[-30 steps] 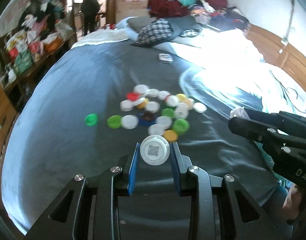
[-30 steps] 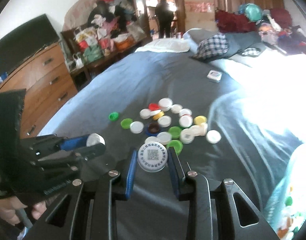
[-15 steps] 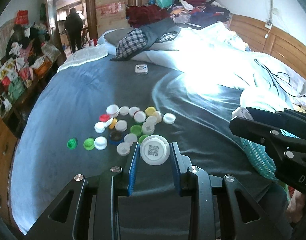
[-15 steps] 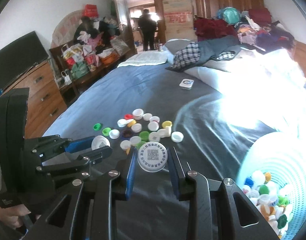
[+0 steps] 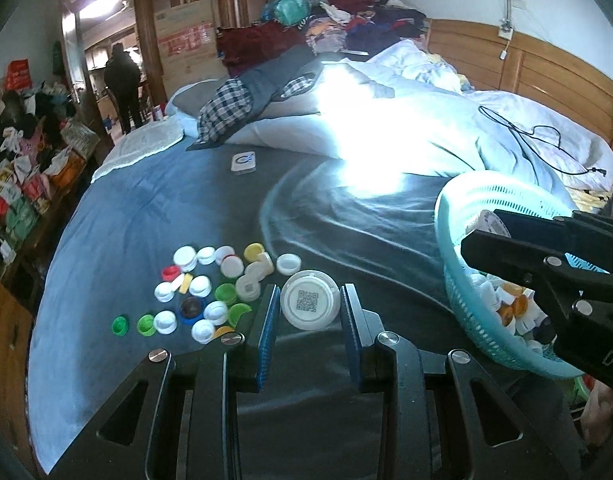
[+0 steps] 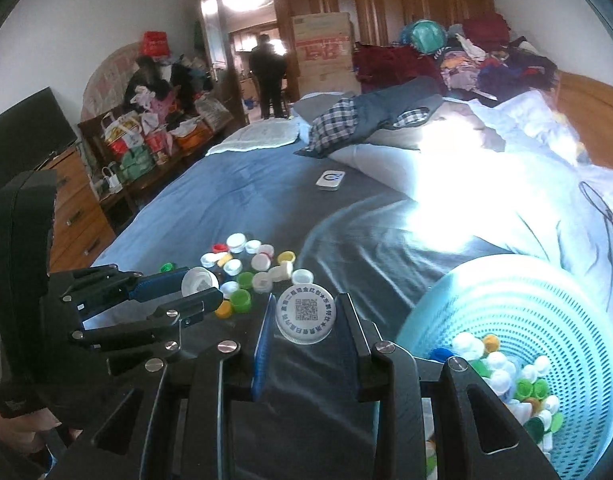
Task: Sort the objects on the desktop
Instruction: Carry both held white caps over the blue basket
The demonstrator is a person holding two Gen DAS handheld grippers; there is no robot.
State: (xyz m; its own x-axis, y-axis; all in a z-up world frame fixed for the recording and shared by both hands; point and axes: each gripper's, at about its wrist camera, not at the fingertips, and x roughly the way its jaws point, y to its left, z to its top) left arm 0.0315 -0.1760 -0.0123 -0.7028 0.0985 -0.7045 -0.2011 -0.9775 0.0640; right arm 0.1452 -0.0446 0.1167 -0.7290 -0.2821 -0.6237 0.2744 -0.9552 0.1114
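Both grippers have swung from the cap pile toward the turquoise basket [image 6: 546, 320], now filling the right view at four o'clock. On the grey bedspread [image 5: 166, 216], loose caps [image 5: 210, 284] lie at nine o'clock. The left gripper [image 5: 309, 320] clamps a white cap [image 5: 309, 300]; the right gripper [image 6: 306, 332] clamps a grey-white cap [image 6: 305, 314].

I'm counting two grippers, my left gripper [image 5: 309, 304] and my right gripper [image 6: 306, 314]. Each is carrying one cap printed with a code, so that's two: the left cap [image 5: 310, 300] and the right cap [image 6: 305, 314]. I'm seeing roughly twenty-two loose caps [image 5: 200, 285] lying on the bed, mostly white. Four are green ones [image 5: 120, 325], one is a red cap [image 5: 170, 272] and one a dark blue cap [image 5: 191, 307]. I'm spotting one turquoise basket [image 6: 506, 264], its caps too heaped to count, one small white device [image 5: 243, 162], and one person [image 5: 124, 80] standing in the doorway.
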